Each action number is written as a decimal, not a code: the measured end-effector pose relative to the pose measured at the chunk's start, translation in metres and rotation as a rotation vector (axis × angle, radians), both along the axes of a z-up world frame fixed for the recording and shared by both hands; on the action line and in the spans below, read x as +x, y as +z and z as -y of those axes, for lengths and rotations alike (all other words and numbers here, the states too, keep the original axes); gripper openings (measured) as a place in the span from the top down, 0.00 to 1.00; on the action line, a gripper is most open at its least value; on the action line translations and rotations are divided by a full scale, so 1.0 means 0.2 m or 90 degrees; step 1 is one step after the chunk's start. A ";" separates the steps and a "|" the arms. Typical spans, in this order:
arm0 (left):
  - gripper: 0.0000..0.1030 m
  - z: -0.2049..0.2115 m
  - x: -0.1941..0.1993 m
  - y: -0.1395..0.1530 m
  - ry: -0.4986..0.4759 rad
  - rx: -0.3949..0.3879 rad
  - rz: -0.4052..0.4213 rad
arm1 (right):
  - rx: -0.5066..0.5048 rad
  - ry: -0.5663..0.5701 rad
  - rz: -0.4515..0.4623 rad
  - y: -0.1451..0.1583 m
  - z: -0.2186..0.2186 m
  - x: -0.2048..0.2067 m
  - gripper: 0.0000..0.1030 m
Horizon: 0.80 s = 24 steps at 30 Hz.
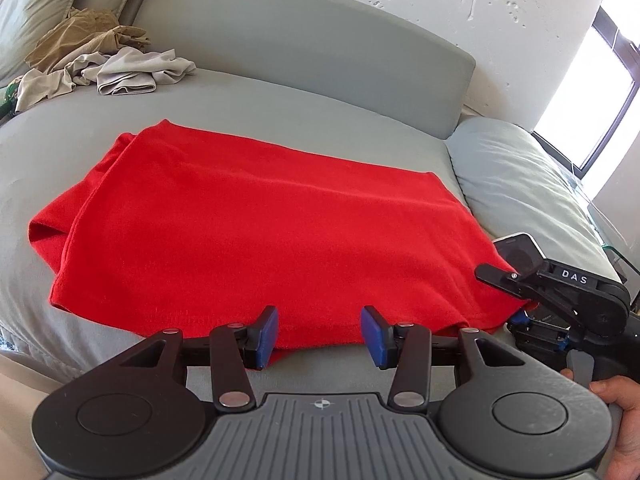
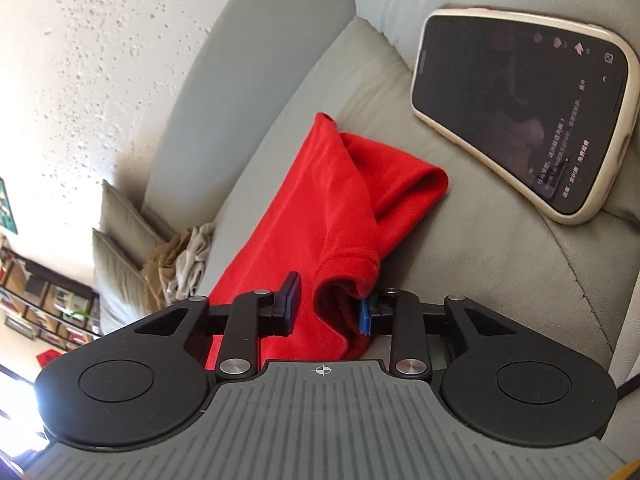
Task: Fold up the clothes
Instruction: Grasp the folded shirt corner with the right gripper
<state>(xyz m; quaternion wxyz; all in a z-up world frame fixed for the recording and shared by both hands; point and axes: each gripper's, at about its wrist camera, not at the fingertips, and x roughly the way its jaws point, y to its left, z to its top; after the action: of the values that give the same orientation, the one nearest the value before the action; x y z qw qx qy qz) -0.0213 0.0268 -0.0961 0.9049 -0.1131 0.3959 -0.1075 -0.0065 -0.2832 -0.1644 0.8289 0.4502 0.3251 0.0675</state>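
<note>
Left wrist view: the red garment (image 1: 256, 232) lies spread flat on the grey sofa seat (image 1: 280, 92), partly folded, with a doubled layer along its far left edge. Its near hem runs along the front edge of the seat. The left tool (image 1: 319, 336) sits at this hem with its blue pads (image 1: 269, 336) standing apart. The hem passes between the pads, but neither pad presses on the cloth; the left tool grips nothing.

The right tool (image 1: 520, 312) appears at the right edge of this view, at the near right corner of the garment, with a hand (image 1: 618, 408) on its handle. A phone (image 1: 516, 248) lies on the seat just behind it. A pile of beige and grey clothes (image 1: 100, 64) rests at the far left of the seat, well apart from the red garment, below the cushions (image 1: 48, 0).

Right wrist view: the right tool (image 2: 330, 308) has the bunched corner of the red garment (image 2: 340, 208) between its pads (image 2: 365, 316). The right-hand pad touches the fabric; the left-hand pad stands just beside it. Whether the jaws clamp the cloth cannot be told. The phone (image 2: 520, 112) lies face up on the seat to the right, apart from the garment.
</note>
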 end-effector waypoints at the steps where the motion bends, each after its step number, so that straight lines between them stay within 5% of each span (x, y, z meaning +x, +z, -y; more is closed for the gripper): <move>1: 0.57 0.00 0.00 0.00 -0.001 -0.001 0.000 | -0.008 0.002 0.007 0.01 -0.01 0.02 0.56; 4: 0.57 -0.01 -0.01 0.02 0.001 -0.009 0.006 | -0.023 0.007 0.026 0.01 -0.03 0.13 0.43; 10: 0.57 -0.12 -0.02 0.07 0.030 -0.045 0.022 | -0.052 -0.016 0.039 0.00 -0.02 0.22 0.45; 12: 0.57 -0.19 -0.01 0.09 0.052 -0.067 0.024 | -0.061 -0.023 0.028 0.00 -0.01 0.22 0.57; 14: 0.57 -0.29 0.01 0.13 0.079 -0.092 0.022 | -0.045 -0.036 -0.006 -0.01 0.03 0.23 0.82; 17: 0.51 -0.45 0.08 0.19 0.114 -0.076 -0.001 | -0.073 -0.027 -0.049 0.04 0.03 0.27 0.86; 21: 0.42 -0.69 0.16 0.24 0.194 -0.039 -0.017 | -0.262 0.018 -0.072 0.23 -0.14 0.35 0.87; 24: 0.40 -0.87 0.20 0.22 0.223 -0.068 0.015 | -0.422 0.048 -0.058 0.41 -0.36 0.39 0.87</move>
<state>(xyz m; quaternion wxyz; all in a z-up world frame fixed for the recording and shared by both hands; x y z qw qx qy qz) 0.0177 0.2004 -0.0517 0.9071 -0.2272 0.3530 0.0296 0.0709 -0.2105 -0.0828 0.9119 0.1465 0.3822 -0.0311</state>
